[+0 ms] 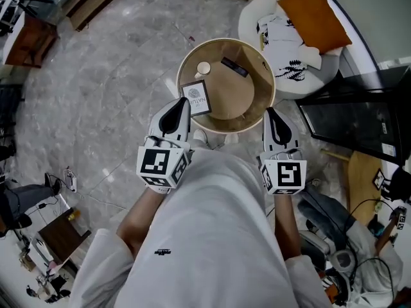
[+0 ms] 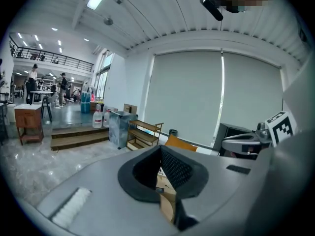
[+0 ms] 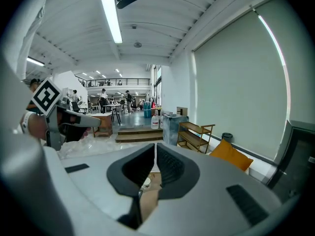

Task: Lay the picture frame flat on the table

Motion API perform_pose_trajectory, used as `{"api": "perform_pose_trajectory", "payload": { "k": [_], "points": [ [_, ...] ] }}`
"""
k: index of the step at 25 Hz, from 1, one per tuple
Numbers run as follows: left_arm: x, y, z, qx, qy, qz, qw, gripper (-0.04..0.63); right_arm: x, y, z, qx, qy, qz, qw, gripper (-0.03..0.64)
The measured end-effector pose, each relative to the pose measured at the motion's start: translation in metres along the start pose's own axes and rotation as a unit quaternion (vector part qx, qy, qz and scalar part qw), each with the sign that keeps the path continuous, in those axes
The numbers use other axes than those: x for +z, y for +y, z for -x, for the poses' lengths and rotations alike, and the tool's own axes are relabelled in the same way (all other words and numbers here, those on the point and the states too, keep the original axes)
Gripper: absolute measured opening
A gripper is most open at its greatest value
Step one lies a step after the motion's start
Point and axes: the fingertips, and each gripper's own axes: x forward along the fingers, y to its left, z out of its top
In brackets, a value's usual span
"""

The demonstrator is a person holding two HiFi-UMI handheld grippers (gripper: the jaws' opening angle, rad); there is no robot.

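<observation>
A small picture frame [image 1: 196, 98] with a white printed card sits at the left edge of a round wooden table [image 1: 255, 94], its face turned up towards the head camera. I cannot tell whether it lies flat or leans back. My left gripper [image 1: 182, 106] is shut and empty, with its tip just left of the frame's near corner. My right gripper [image 1: 271, 112] hangs over the table's right rim, jaws together with nothing between them. In the left gripper view the shut jaws of the left gripper [image 2: 160, 154] show only a sliver of the table.
A small white cup [image 1: 203, 68] and a dark flat bar [image 1: 234, 67] lie farther back on the table. Behind it to the right stands a white seat [image 1: 257, 15] with an orange cushion [image 1: 314, 17] and printed cloth. A black screen [image 1: 356, 117] is on the right.
</observation>
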Motion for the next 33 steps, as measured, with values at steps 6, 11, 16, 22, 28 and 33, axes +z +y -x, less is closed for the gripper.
{"api": "perform_pose_trajectory", "payload": {
  "k": [6, 11, 16, 22, 28, 33],
  "points": [
    [-0.001, -0.003, 0.001, -0.006, 0.001, -0.005, 1.0, 0.005, 0.001, 0.0, 0.001, -0.005, -0.007, -0.001, 1.0, 0.006],
    [-0.003, -0.006, 0.003, -0.008, 0.004, -0.007, 0.9999, 0.005, 0.003, 0.003, 0.001, -0.004, -0.006, 0.01, 1.0, 0.006],
    [-0.004, -0.009, 0.002, -0.01, 0.005, -0.01, 0.9999, 0.005, 0.003, 0.002, 0.0, 0.0, -0.005, 0.01, 1.0, 0.006],
    [-0.005, -0.01, -0.001, -0.014, 0.007, -0.011, 0.9998, 0.005, 0.004, -0.001, -0.002, -0.007, -0.003, 0.012, 1.0, 0.006],
    [-0.002, -0.013, -0.006, -0.023, 0.007, -0.018, 0.9995, 0.005, 0.005, -0.005, -0.001, -0.014, -0.005, 0.011, 1.0, 0.006],
    [0.002, -0.018, -0.009, -0.03, 0.004, -0.023, 0.9993, 0.005, 0.006, -0.007, 0.002, -0.016, -0.005, 0.011, 1.0, 0.006]
  ]
}}
